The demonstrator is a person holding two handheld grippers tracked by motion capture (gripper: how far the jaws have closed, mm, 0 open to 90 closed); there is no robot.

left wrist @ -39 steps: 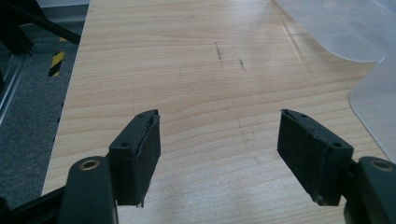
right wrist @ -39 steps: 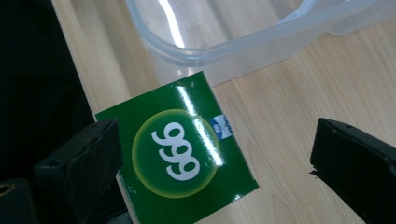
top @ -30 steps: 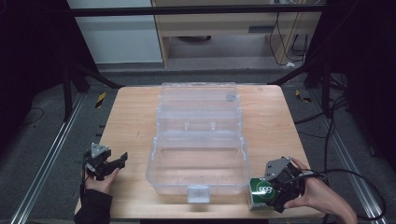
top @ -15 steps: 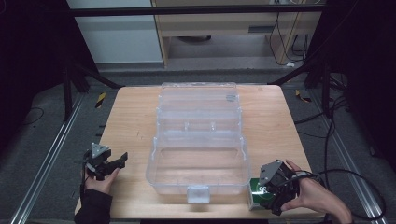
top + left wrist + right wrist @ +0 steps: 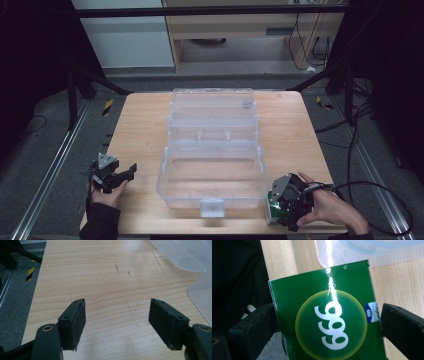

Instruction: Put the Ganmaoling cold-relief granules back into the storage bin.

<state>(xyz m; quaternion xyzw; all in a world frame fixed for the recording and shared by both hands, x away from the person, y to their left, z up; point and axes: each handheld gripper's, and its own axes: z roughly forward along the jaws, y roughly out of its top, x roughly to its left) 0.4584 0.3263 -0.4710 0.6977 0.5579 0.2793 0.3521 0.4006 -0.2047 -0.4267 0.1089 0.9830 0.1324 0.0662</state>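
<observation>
Right gripper (image 5: pixel 278 209) now lower and closer to the near right corner of the worktop (image 5: pixel 140 125) than a second ago, tipped down over the green box (image 5: pixel 270 206). In the right gripper view, green box (image 5: pixel 329 320) with white "999" in a yellow disc sits square between the two black jaws; left jaw at the box edge, right jaw just beside the opposite edge, so bracketing the box, contact on both sides not clearly confirmed. Cannot tell yet if clamped. Box resting at the worktop's front edge, just right of the clear plastic storage case (image 5: pixel 212 150), which lies open with lid folded back and latch tab toward the person.

Left gripper (image 5: pixel 121 175) unchanged: parked on the worktop left of the case, jaws spread wide, nothing between them; left gripper view shows bare wood and the case rim (image 5: pixel 200 292) off to the side.

Reading: descent onto the box done, grasp about to close. Likely next: squeeze, lift, carry over the case wall into the open tray. Risk: glossy carton slipping, or box nudged off the front edge.
</observation>
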